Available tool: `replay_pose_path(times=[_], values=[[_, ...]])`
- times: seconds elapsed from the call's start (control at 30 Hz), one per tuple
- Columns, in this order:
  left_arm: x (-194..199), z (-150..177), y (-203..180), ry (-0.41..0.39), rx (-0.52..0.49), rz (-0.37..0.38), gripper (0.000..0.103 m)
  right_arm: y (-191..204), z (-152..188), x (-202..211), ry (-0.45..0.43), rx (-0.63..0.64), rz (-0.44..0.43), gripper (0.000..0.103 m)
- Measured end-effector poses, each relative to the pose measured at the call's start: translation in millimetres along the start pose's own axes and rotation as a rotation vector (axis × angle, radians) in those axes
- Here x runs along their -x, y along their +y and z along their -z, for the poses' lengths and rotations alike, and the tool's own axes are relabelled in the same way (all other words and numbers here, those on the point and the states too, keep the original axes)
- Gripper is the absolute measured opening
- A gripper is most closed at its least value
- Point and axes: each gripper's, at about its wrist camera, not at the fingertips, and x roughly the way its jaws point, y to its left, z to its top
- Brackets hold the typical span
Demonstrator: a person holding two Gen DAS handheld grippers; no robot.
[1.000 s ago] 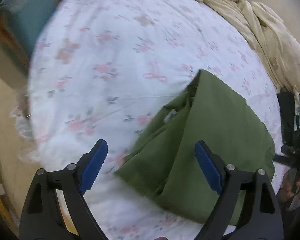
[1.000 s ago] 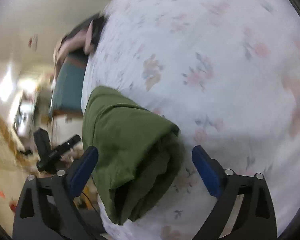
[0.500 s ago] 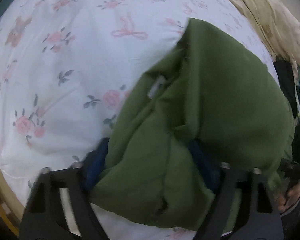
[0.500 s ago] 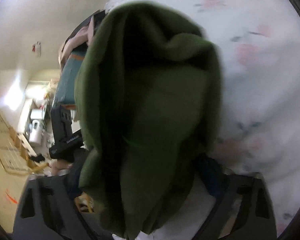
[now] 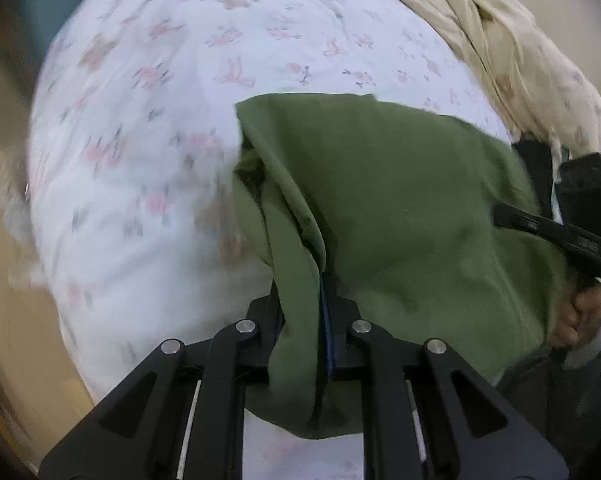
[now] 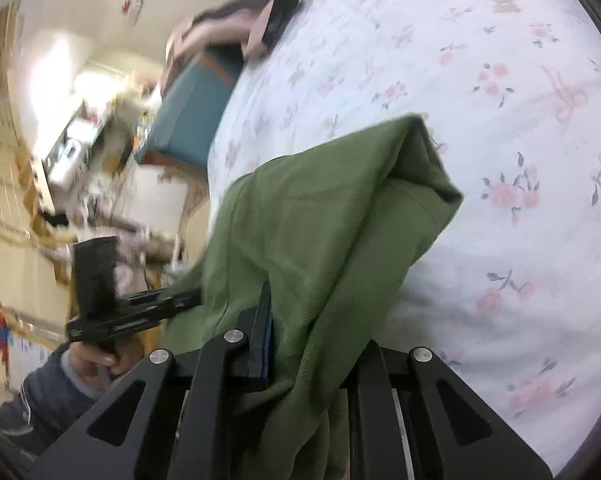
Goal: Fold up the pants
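The olive green pants (image 5: 400, 200) lie bunched on the flowered bed sheet (image 5: 148, 128), with their near edge lifted. My left gripper (image 5: 300, 312) has a fold of that edge between its blue pads, and its jaws are closing on the cloth. In the right wrist view the pants (image 6: 320, 220) drape over my right gripper (image 6: 304, 320). Its jaws are closing too, pinching a thick fold, and its right finger is hidden under the fabric. Each wrist view also shows the other gripper at the far side of the pants, the right gripper (image 5: 572, 232) and the left gripper (image 6: 132, 312), each held by a hand.
A crumpled beige blanket (image 5: 500, 48) lies along the far right of the bed. A teal box (image 6: 192, 112) stands beside the bed, and a dark object (image 6: 280, 12) rests near the bed's far edge. Cluttered furniture lines the wall at left.
Both grippers went from wide open over the pants to nearly closed on folds of the cloth. The pants edge has come up off the sheet with them.
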Motion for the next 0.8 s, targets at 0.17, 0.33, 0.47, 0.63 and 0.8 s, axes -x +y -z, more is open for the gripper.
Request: replay_pose_path(times=[0.17,0.33,0.47,0.63,0.8], values=[[-31.9,39.4,-4.4,0.087,0.055,-0.083,0.023,-43.0,19.0,-20.8,0.16,-0.048,0.1,0.032],[-24.4,55.0,5.4,0.101,0.061,-0.233,0.047,-40.7,41.2,-1.0,0.176,-0.035,0.292,0.071],[14.9,57.4,7.0,-0.043,0.071,-0.235,0.046,-23.6,56.6,47.5,0.038,-0.054,0.245,0.071],[8.8,55.4,-38.4,-0.106,-0.106,-0.124,0.045,14.1,83.3,55.9,-0.014,0.13,0.287,0.023],[-48.2,65.3,-23.5,0.11,-0.099,-0.239,0.024,8.8,89.3,16.1,0.141,0.166,0.429,0.016]])
